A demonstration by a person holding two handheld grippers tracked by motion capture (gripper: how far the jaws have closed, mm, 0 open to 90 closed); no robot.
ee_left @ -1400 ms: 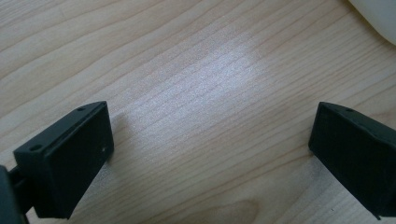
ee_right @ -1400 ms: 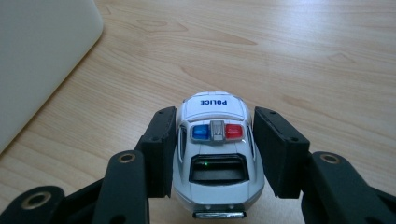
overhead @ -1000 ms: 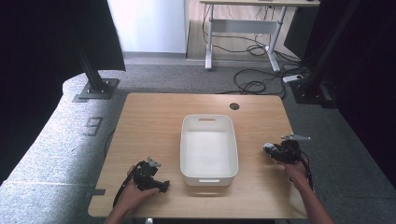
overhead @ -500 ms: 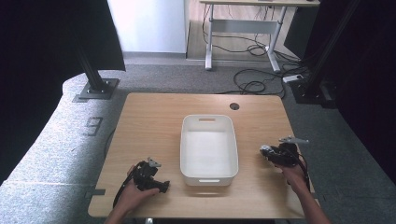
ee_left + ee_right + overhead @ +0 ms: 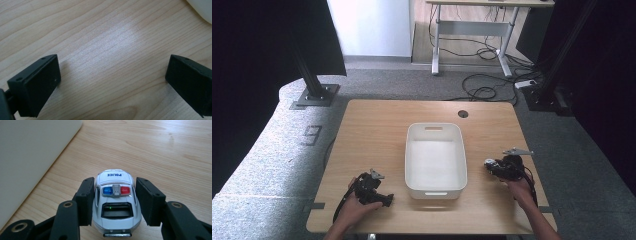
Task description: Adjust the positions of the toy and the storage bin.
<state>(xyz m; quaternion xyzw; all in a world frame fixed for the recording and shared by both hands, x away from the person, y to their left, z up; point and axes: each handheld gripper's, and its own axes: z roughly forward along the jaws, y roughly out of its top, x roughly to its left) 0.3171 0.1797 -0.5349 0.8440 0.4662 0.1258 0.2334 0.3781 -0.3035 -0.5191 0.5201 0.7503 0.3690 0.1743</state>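
A small white toy police car (image 5: 115,202) with blue and red roof lights sits between the jaws of my right gripper (image 5: 115,183), which is shut on its sides. Its nose points away from the camera, over the wooden table. In the high view the right gripper (image 5: 495,167) is to the right of the white tub (image 5: 408,150), a short gap away. My left gripper (image 5: 383,199) lies near the table's front edge, left of the tub's near corner. Its jaws stand wide open (image 5: 112,75) over bare wood with nothing between them.
The white tub's side wall (image 5: 30,152) rises close on the left of the right gripper view, and its corner (image 5: 202,7) shows in the left gripper view. The tub looks empty. A round cable hole (image 5: 463,114) lies at the table's back right.
The right gripper has drifted a little to the left, toward the tub, with the car. The left gripper has stayed put.
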